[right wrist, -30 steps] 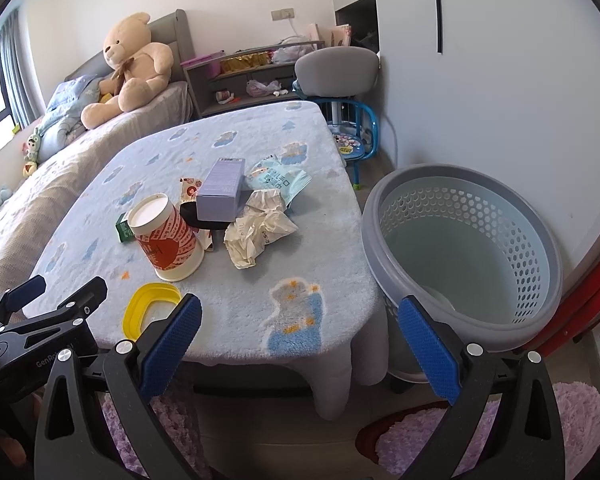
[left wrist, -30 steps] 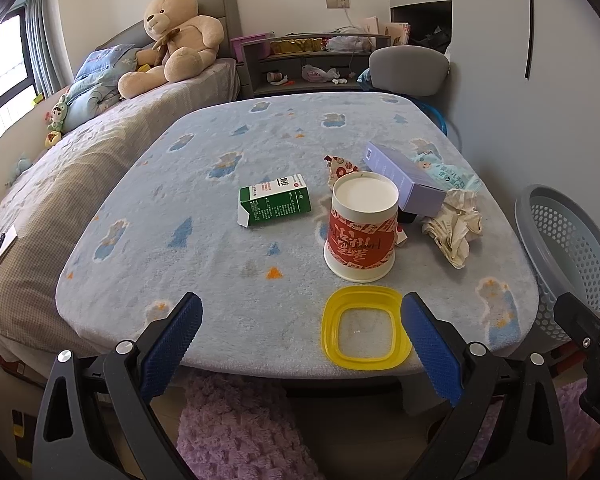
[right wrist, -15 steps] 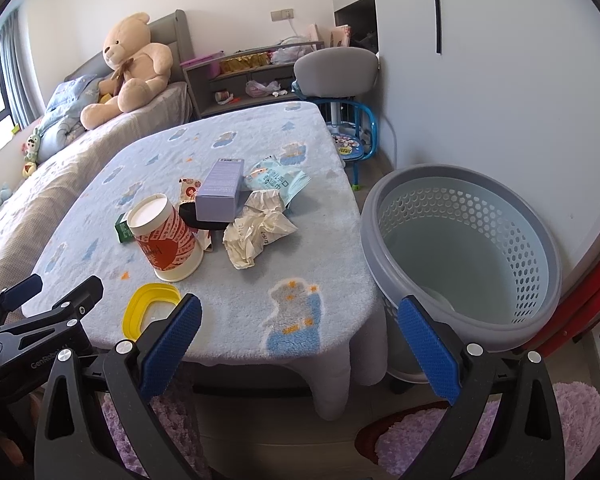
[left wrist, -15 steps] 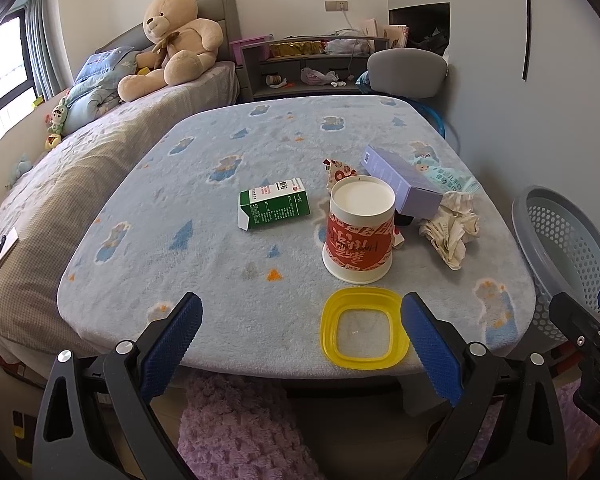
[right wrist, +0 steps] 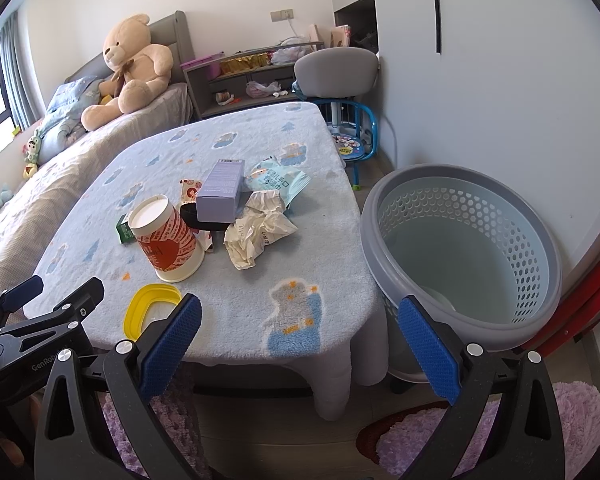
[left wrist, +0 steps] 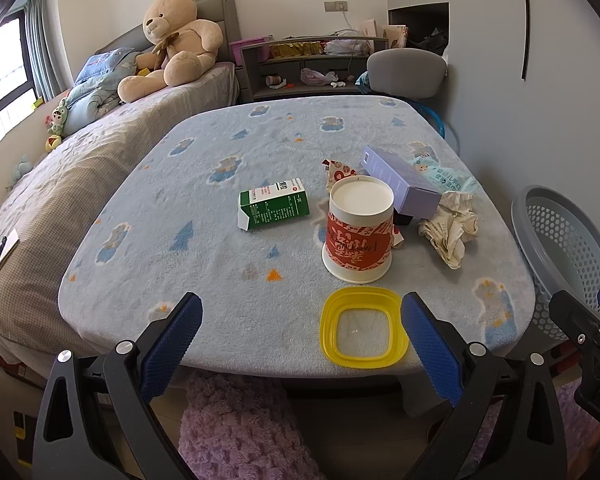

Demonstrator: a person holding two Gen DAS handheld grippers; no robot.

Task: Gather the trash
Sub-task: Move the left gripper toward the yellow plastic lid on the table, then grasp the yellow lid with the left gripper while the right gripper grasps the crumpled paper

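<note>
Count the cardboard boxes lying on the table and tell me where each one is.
2. The green carton lies on its side left of the upturned paper cup. The purple box lies behind the cup, propped on a black item. Smaller ones may hide under the pile.

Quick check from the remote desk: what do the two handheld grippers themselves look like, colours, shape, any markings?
Both match: the left gripper and right gripper have matte black triangular arms with cut-outs, silver screws, and flat fingers faced with textured blue pads. White lettering starting "GenRob" marks the left one's body in the right wrist view. No cables or sleeves show.
</note>
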